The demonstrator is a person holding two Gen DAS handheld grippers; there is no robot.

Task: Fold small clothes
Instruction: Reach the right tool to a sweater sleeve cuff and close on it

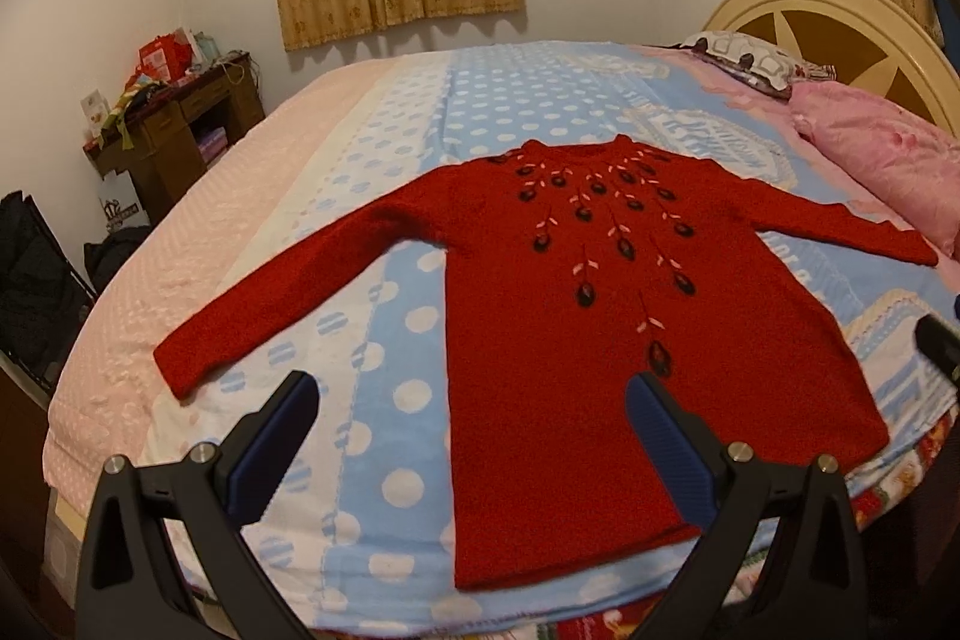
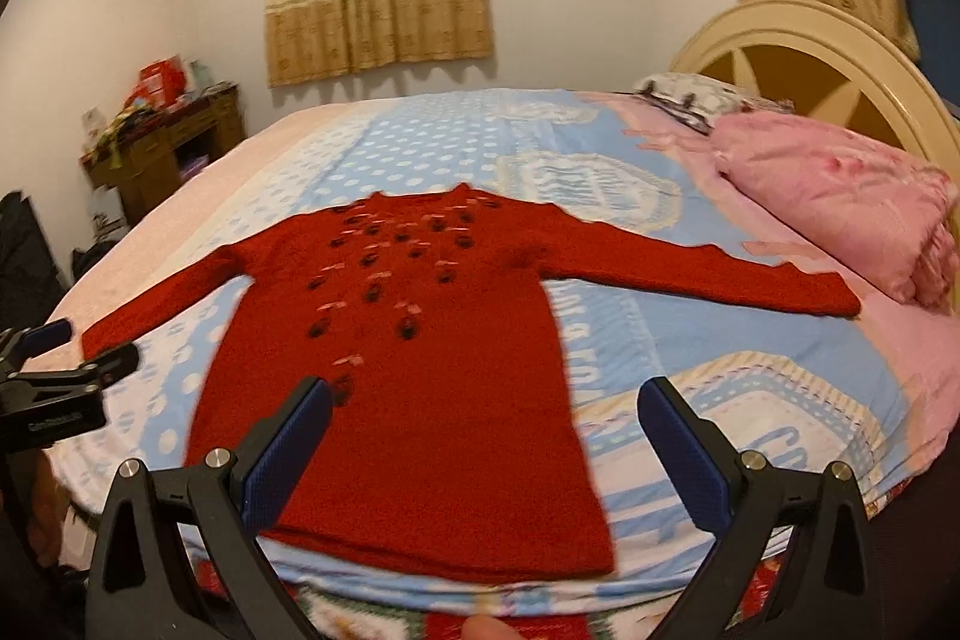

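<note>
My left tongs (image 1: 471, 403) are wide apart and hold nothing. My right tongs (image 2: 485, 409) are wide apart too, above the bed (image 1: 384, 148). The red sweater (image 1: 540, 316) lies flat on the blue spotted sheet (image 1: 414, 292), sleeves out toward 9 and 3 o'clock. A pink pillow (image 2: 840, 208) sits at 2 o'clock. The right view is blurry, so the flowers may be sewn on.

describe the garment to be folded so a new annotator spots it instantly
Start at the big bed with the cream arched headboard. On its blue, white-dotted blanket lies a red knitted long-sleeved sweater, flat, sleeves spread wide, hem toward the cameras. It is the only red garment there, with dark flower and pale leaf embroidery fanning down from the neckline, unlike the folded pink quilt beside it.
</note>
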